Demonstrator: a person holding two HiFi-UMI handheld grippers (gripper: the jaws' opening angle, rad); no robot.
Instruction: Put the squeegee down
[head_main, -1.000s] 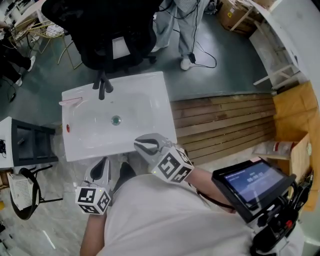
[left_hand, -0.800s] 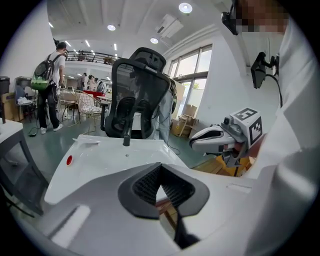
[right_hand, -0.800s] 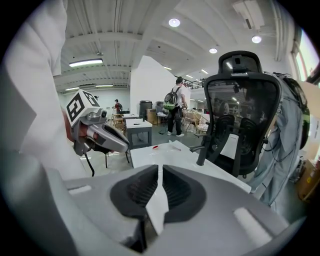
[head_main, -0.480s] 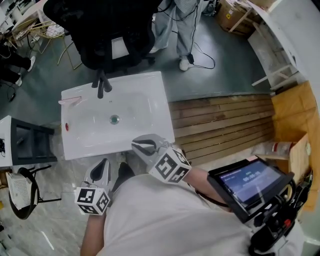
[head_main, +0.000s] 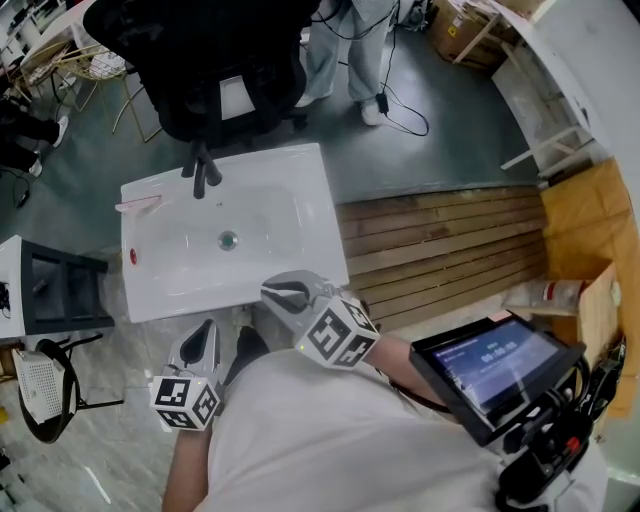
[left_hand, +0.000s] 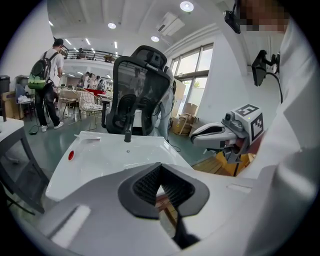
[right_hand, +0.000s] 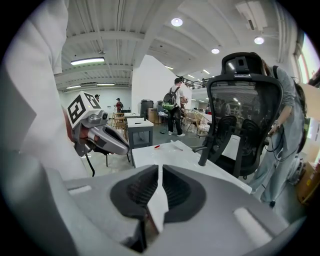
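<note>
The left tongs (head_main: 203, 336) were closed on nothing, their ribbed pads (left_hand: 148, 184) meeting at the tip in the left gripper view; the right tongs (head_main: 281, 292) were likewise closed and empty, their pads (right_hand: 141, 189) drawn together with only a thin slit between them; both were held low in front of the person, the left off the near edge of the white basin (head_main: 322, 215) and the right with its tip over the basin's near right corner. Beyond the basin stood a black mesh office chair (head_main: 215, 70), its back rising over the far rim; a second person (head_main: 350, 45) stood behind it on the grey floor; to the right of the basin lay a run of wooden slats (head_main: 450, 250), and at the lower right a dark screen (head_main: 490, 365) sat on a mount. A black faucet (head_main: 200, 170) stood at the middle of the basin's far rim; the squeegee (head_main: 140, 203), a slim pale pink piece, lay flat on the far left corner of the rim, just left of the faucet and well apart from both tongs; a small red spot (head_main: 134, 256) showed on the left rim, and the round drain (head_main: 228, 240) sat in the middle of the bowl.
</note>
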